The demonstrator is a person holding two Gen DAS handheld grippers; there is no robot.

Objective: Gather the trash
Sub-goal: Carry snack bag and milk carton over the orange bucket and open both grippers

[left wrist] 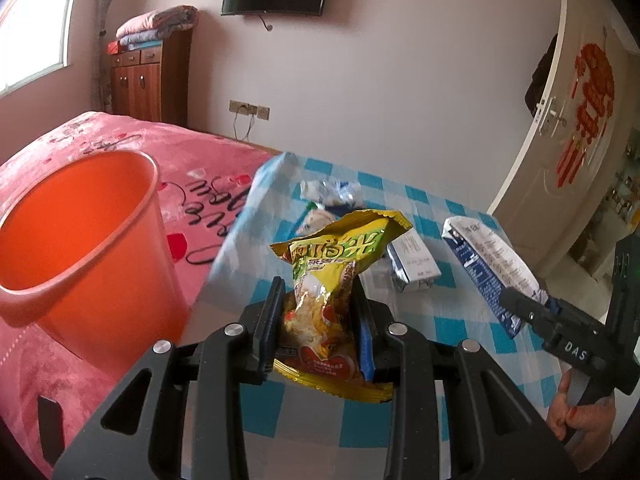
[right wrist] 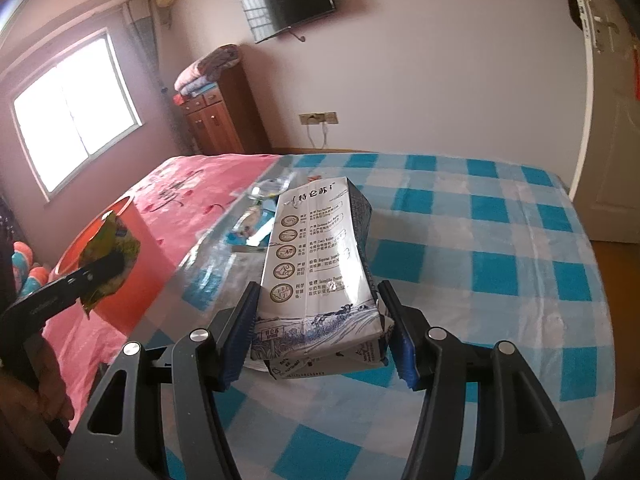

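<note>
Meanwhile left gripper (left wrist: 320, 312) clamps snack bag (left wrist: 332, 272), right gripper (right wrist: 320, 332) milk carton (right wrist: 320, 256); orange bin (left wrist: 76, 240) beside, wrappers (left wrist: 332, 194) beyond.

A table covered with a blue-and-white checked cloth (right wrist: 500, 248) stood against a bed under a pink blanket (left wrist: 208, 172); on the cloth lay a small white carton (left wrist: 414, 264) and some crumpled wrappers (left wrist: 330, 192), while an orange bucket (left wrist: 80, 240) rested on the blanket.

Crumpled yellow snack bag (left wrist: 320, 292) and flattened milk carton (right wrist: 320, 264) held above checked table
</note>
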